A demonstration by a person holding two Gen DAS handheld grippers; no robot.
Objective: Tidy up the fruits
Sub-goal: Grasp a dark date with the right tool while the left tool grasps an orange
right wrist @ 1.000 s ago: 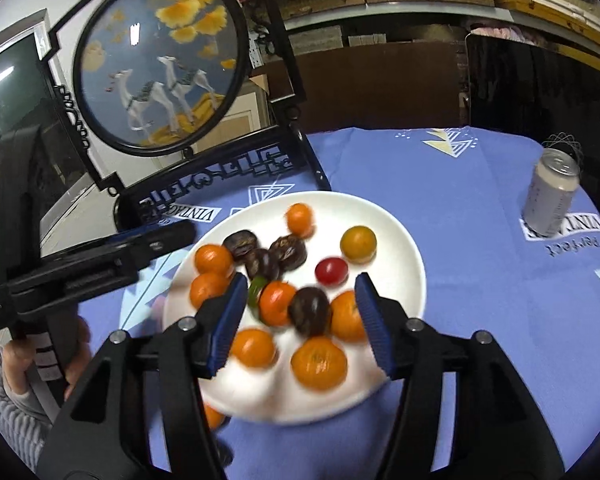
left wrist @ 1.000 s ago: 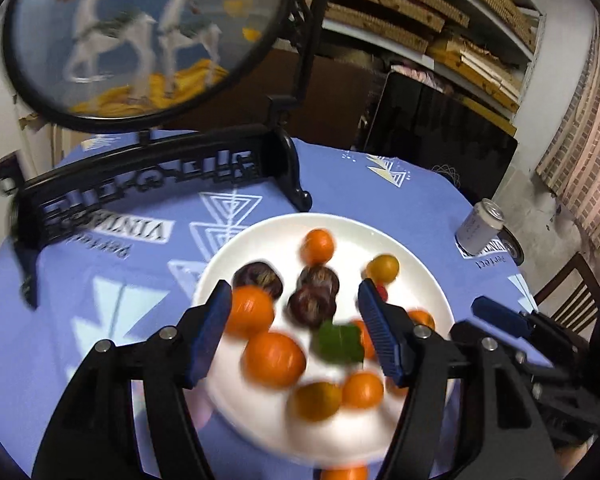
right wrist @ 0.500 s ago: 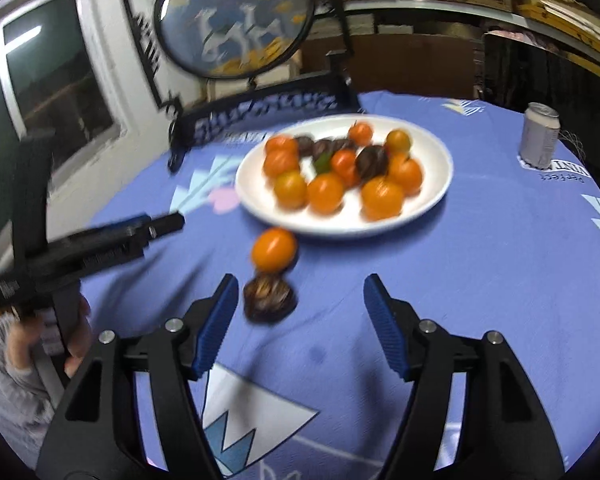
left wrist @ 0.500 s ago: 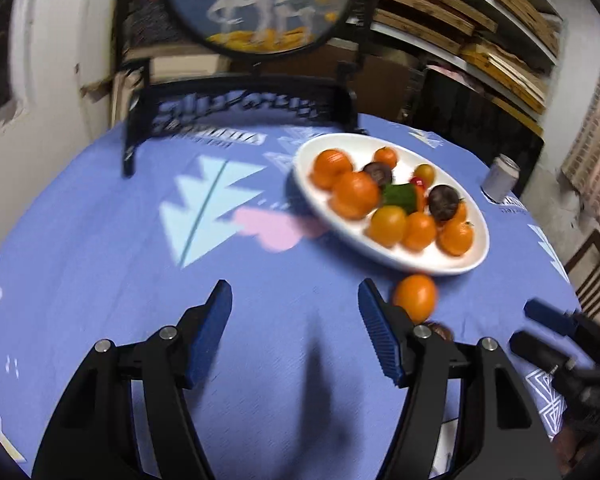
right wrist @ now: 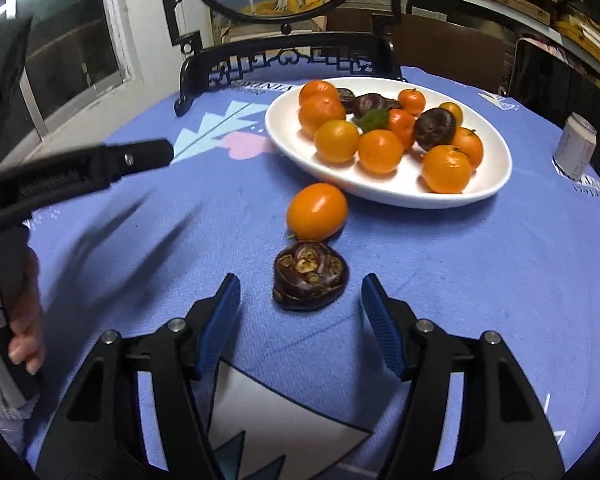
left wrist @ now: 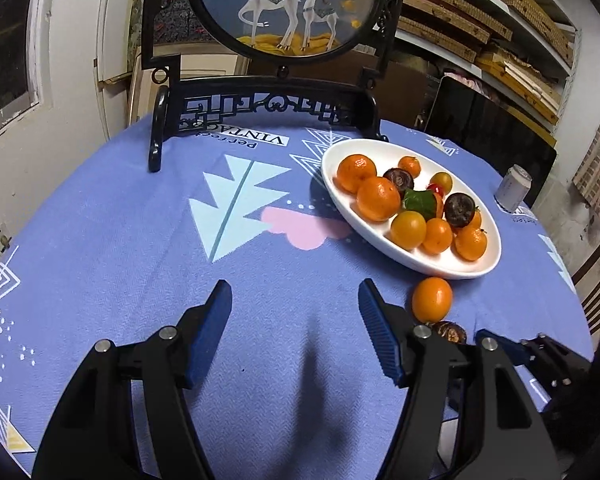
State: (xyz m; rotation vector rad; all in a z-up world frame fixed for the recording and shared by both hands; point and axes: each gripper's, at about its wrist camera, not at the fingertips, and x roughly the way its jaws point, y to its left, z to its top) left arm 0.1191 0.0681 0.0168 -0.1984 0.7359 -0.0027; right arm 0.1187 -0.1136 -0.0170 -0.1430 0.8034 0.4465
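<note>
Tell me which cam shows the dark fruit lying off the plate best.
Right wrist. The dark wrinkled fruit lies whole and unobstructed on the blue tablecloth, just ahead of the right gripper, near the loose orange fruit. In the left wrist view only its top shows behind that gripper's finger.

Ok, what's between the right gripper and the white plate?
In the right wrist view, two loose fruits on the blue cloth: a dark wrinkled fruit just ahead of the closing right gripper, untouched, then an orange fruit beside the white plate.
</note>
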